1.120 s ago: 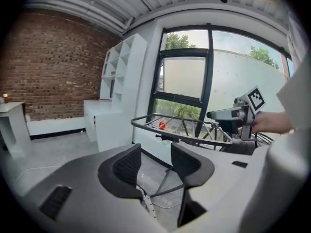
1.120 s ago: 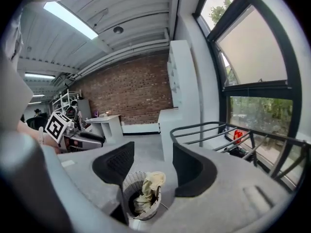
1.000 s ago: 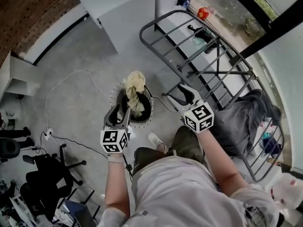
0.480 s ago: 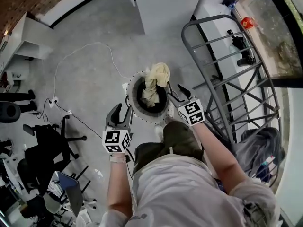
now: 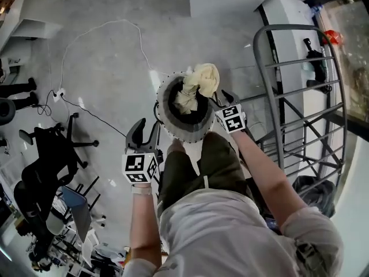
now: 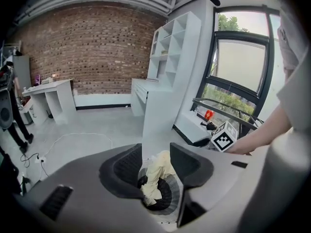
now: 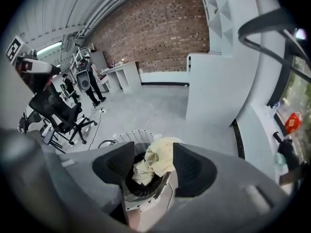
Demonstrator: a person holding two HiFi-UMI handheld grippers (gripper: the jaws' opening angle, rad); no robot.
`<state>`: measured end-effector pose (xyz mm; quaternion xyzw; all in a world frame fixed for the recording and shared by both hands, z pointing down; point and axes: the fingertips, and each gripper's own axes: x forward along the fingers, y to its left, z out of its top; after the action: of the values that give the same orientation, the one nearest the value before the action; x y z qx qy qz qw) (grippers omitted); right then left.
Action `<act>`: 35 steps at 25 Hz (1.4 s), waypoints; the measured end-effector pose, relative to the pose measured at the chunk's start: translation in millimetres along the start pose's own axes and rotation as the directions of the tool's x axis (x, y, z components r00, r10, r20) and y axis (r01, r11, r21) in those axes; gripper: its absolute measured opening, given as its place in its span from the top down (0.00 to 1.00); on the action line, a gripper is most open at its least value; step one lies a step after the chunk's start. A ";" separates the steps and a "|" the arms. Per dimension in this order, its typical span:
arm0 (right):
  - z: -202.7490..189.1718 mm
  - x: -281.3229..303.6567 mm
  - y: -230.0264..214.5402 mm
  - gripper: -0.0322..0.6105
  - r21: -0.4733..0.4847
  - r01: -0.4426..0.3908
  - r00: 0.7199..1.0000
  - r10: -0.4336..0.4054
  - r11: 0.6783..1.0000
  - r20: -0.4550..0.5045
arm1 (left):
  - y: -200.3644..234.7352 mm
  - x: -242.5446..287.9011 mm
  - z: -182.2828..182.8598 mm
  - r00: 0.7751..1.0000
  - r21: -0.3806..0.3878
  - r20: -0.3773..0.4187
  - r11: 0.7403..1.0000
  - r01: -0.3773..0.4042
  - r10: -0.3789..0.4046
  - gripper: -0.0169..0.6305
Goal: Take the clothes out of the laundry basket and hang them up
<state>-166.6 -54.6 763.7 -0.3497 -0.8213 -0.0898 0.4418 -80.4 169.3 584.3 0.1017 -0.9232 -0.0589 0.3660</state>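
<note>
A round laundry basket (image 5: 173, 123) with a white perforated rim and dark inside stands on the floor at my feet. A pale yellow garment (image 5: 199, 83) bulges over its far rim. My right gripper (image 5: 219, 100) is open at the basket's right rim, just beside the garment. My left gripper (image 5: 145, 131) is open to the left of the basket, apart from it. In the left gripper view the garment (image 6: 159, 171) and basket (image 6: 165, 203) show through the gap of the left gripper (image 6: 155, 161). The right gripper (image 7: 153, 162) frames the garment (image 7: 160, 155) likewise, with nothing between its pads.
A grey metal drying rack (image 5: 279, 79) stands to the right, with a dark garment (image 5: 316, 190) on its near end. A black office chair (image 5: 49, 154) and a white floor cable (image 5: 104, 30) are on the left. A white shelf unit (image 6: 167, 81) stands beyond the basket.
The head view has swung so the basket sits straight ahead and the rack has slid to the right. The right gripper has come up to the basket's rim beside the garment.
</note>
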 end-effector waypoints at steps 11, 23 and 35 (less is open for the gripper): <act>-85.7 145.8 -27.0 0.57 0.023 0.024 0.972 -0.018 0.999 -0.236 | 54.6 69.4 -60.0 0.992 -0.027 -0.115 0.998 0.049 -0.052 0.70; -119.5 220.5 -58.5 0.57 0.043 0.144 0.917 -0.117 0.989 -0.381 | 103.6 105.1 -90.2 0.978 -0.053 -0.183 0.994 0.094 -0.102 0.70; -82.4 182.2 -54.1 0.88 0.076 0.123 0.966 -0.101 0.990 -0.237 | 102.5 109.9 -75.3 0.981 -0.041 -0.162 0.994 0.099 -0.104 0.70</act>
<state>-213.9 -42.1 965.0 -0.2694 -0.7855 -0.1177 0.5445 -121.6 241.0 730.7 0.1473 -0.8824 -0.0839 0.4388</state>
